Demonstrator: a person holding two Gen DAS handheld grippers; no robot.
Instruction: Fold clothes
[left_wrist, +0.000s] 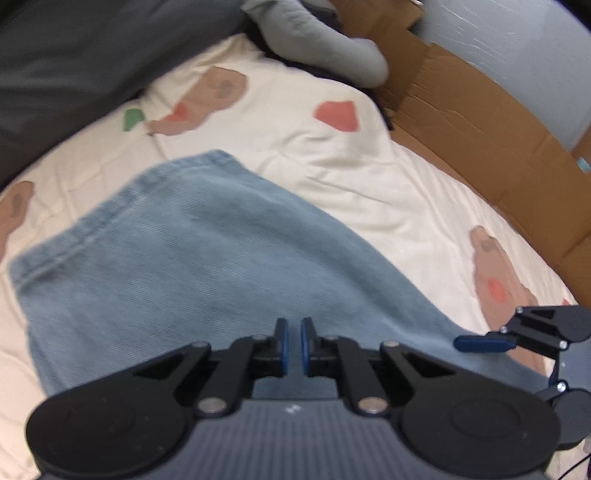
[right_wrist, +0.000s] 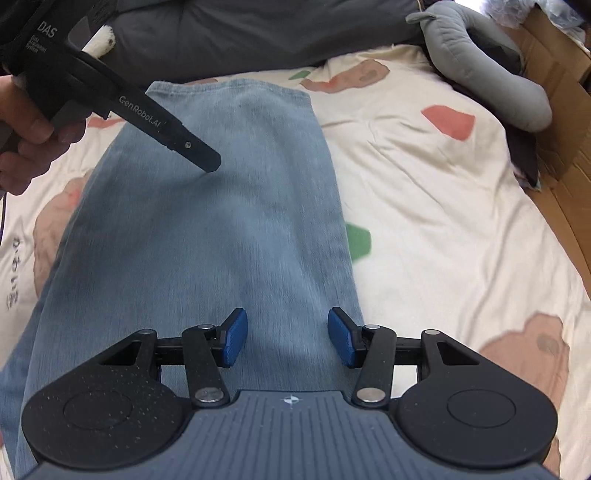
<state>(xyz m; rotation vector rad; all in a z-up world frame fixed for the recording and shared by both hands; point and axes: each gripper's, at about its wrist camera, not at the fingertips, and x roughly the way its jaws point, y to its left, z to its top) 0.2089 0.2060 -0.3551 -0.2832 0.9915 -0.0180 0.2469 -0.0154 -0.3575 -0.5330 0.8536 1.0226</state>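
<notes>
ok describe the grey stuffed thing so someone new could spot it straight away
Start from the cream bedspread with its pink and green patches, and follow it to the far corner by the cardboard box. There lies the grey plush toy, a long, curved, padded tube. It is the only soft grey shape there; the blue jeans lie flat.
</notes>
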